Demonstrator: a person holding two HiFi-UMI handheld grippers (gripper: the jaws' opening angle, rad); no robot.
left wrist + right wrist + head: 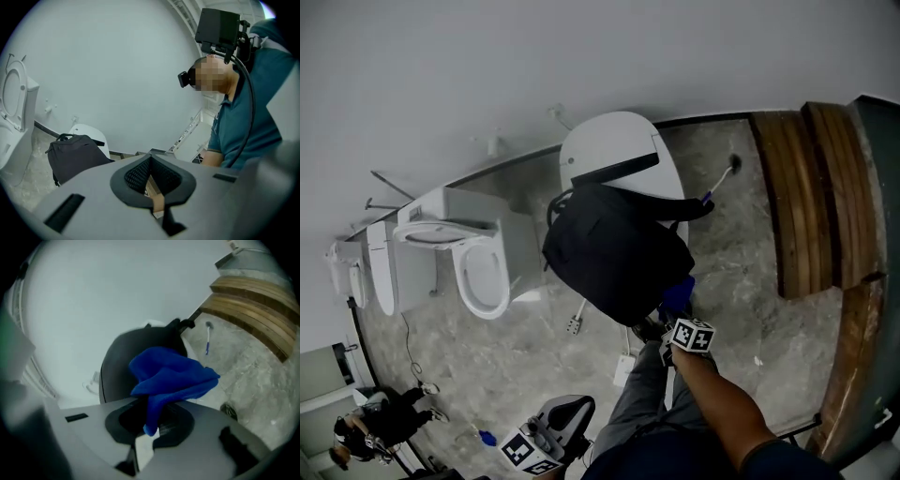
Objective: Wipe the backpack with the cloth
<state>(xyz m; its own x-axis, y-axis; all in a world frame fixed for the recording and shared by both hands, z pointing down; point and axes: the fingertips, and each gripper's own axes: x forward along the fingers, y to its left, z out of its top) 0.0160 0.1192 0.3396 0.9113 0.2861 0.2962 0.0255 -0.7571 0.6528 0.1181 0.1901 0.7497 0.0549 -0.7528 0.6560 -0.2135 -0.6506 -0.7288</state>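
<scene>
Right gripper [150, 414] is clamping the soft, limp cloth [171, 376] by one fold; left gripper [150, 160], jaws together, is hanging empty.

The black fabric backpack [614, 253] leaned on a closed white toilet [609, 150] at the far wall. A white toilet with its lid raised [478, 267] crowded in on the left. To the right, grey stone floor [731, 272] lay open up to the brown slatted wooden bench [802, 187], apart from a thin white stick with a blue end [719, 183] by the wall.
</scene>
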